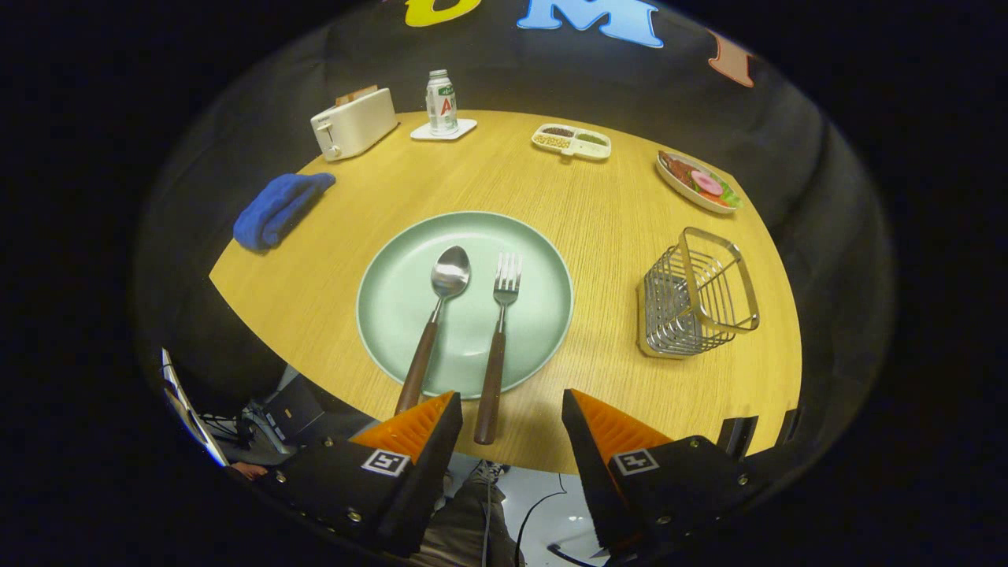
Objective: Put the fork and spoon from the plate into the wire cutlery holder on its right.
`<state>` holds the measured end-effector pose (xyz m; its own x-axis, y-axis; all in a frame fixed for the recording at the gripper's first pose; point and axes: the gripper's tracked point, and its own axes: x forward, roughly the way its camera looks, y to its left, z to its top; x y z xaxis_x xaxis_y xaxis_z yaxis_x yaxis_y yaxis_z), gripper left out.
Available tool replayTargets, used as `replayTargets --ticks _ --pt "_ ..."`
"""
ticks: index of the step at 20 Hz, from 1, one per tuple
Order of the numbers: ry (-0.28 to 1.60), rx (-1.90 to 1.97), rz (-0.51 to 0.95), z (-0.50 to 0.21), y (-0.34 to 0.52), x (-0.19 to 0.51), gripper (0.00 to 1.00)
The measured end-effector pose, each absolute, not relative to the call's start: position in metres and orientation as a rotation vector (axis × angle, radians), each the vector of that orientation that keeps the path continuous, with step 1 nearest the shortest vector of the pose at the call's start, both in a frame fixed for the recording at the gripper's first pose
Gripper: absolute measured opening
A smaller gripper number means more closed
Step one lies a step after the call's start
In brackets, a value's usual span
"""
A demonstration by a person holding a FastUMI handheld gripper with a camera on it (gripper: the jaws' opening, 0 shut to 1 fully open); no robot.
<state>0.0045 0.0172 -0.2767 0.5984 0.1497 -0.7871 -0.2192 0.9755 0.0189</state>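
One finger (425, 429) covers the spoon (438, 315) handle's end; the gripper (510, 409) gapes wide, holding nothing, fork (498, 346) handle between.

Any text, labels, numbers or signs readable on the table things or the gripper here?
Bottle label: print too blurred to read.
Gripper, open, fork handle's end between its fingers: square coded tags, no words.
Toaster, plate, holder: no text.
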Motion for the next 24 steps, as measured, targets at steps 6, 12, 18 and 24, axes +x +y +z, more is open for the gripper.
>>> replayTargets --ticks 6,12,18,24 --pt "0.965 -0.093 0.262 -0.292 0.027 0.005 0.69" --pt "0.993 -0.159 0.289 -0.298 0.022 0.01 0.22" --pt "1.064 -0.157 0.304 -0.294 0.012 0.007 0.02" --pt "1.123 -0.273 0.383 -0.256 -0.016 -0.003 0.02"
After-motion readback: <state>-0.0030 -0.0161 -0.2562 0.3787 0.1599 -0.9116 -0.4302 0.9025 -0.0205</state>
